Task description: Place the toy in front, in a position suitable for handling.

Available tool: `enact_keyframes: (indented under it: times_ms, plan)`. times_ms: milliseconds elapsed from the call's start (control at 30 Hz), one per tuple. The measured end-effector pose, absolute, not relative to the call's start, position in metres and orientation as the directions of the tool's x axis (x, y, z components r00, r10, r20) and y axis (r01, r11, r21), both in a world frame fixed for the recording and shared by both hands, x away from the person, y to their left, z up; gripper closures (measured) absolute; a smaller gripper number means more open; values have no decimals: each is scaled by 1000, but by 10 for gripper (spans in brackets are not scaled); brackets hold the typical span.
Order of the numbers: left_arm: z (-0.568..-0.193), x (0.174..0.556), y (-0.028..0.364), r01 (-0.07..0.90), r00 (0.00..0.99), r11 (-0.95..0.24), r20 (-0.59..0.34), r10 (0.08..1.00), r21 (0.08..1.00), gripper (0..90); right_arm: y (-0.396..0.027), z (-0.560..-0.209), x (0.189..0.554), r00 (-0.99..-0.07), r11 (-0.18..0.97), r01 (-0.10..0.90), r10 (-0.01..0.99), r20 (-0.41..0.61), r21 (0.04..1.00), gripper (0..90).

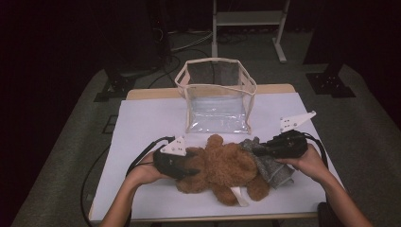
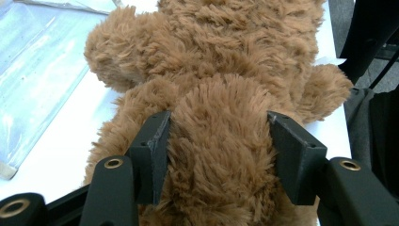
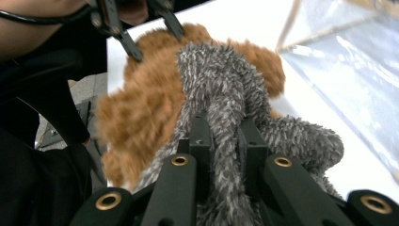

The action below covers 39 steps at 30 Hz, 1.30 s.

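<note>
My left gripper [image 2: 219,155] clamps the brown teddy bear [image 1: 222,168] near the table's [image 1: 142,123] front edge, pinning it there. My right gripper [image 3: 225,136] pinches the grey fuzzy garment [image 3: 226,89] at the bear's right end, ready to work it along the body.

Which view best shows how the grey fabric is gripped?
The right gripper view: the jaws pinch a fold of the grey fabric. The high view shows it beside the teddy, partly under the right gripper.
</note>
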State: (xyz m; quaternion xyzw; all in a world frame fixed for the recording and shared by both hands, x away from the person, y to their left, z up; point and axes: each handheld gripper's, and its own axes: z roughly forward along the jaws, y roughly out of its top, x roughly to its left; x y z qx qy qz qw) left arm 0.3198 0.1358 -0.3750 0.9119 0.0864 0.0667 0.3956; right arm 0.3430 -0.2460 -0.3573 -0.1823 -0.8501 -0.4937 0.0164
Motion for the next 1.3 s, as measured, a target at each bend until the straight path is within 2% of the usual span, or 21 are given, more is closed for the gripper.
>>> enact_keyframes:
  times_ms: [100,300,467,567,633,733,800,1033,1300]
  plan:
    - [-376,318,139,108,976,-669,49,212,736,427,-237,-354,342,-942,454,305,273,195,837,792]
    - [-378,314,136,82,980,-661,58,188,746,427,-237,-361,341,-937,446,333,250,242,830,791]
    - [-378,312,127,58,984,-677,72,162,734,434,-217,-343,340,-957,501,273,228,179,821,790]
    - [-377,309,127,46,984,-688,88,158,724,430,-199,-341,346,-962,527,261,208,175,809,790]
    - [-374,308,128,43,982,-688,95,162,724,415,-189,-346,347,-965,554,252,200,167,794,790]
    - [-367,309,128,49,976,-666,107,191,744,332,-184,-355,344,-966,563,254,192,174,786,792]
    - [-365,310,125,45,973,-656,114,198,753,320,-187,-360,341,-964,553,264,182,194,791,793]
    - [-376,310,106,29,984,-698,104,148,716,426,-188,-354,339,-966,563,254,194,173,787,792]
    - [-378,307,107,34,987,-715,86,132,698,447,-160,-353,351,-973,571,230,164,164,788,791]
